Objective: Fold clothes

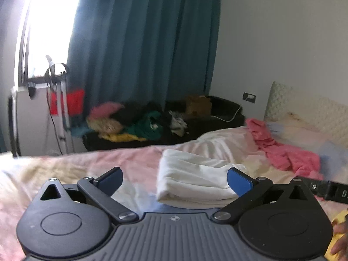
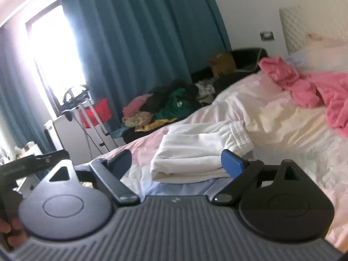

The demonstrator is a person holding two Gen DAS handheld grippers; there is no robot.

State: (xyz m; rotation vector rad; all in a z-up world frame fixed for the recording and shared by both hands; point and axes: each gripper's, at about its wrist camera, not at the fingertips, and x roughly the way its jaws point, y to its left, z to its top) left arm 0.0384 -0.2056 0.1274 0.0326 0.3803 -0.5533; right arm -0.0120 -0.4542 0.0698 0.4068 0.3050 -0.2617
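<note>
Cloth first: white garment (image 1: 195,174), folded into a flat stack of several layers, lies on the bed (image 1: 65,169), seen just ahead in both wrist views. A ribbed, gathered band shows at its far right end (image 2: 239,134), so probably trousers or shorts. Under its near edge a pale blue fabric (image 2: 184,187) peeks out; I cannot tell what it is.

Handling, as I judge it: light, soft, limp. No stiffness to hold a shape, so layers will slide and the fold will sag open if I lift from one corner only. Best hold looks like the near folded edge, pinching all layers together, one grip toward each end. The ribbed band is thicker and should give firmer purchase.

Pink garment (image 1: 282,152), crumpled farther up the bed toward the headboard, well apart from the white stack; likely the next unfolded piece.

Fingers: my left gripper (image 1: 174,180) is spread wide, holding nothing, blue pads (image 1: 239,182) clear of the cloth as far as I can see. My right gripper (image 2: 178,165) is likewise spread wide and carries nothing, pointed at the same white stack.

Beyond the bed: teal curtain (image 1: 141,43), bright window, a heap of mixed clothes (image 1: 139,126) on a dark low surface.
</note>
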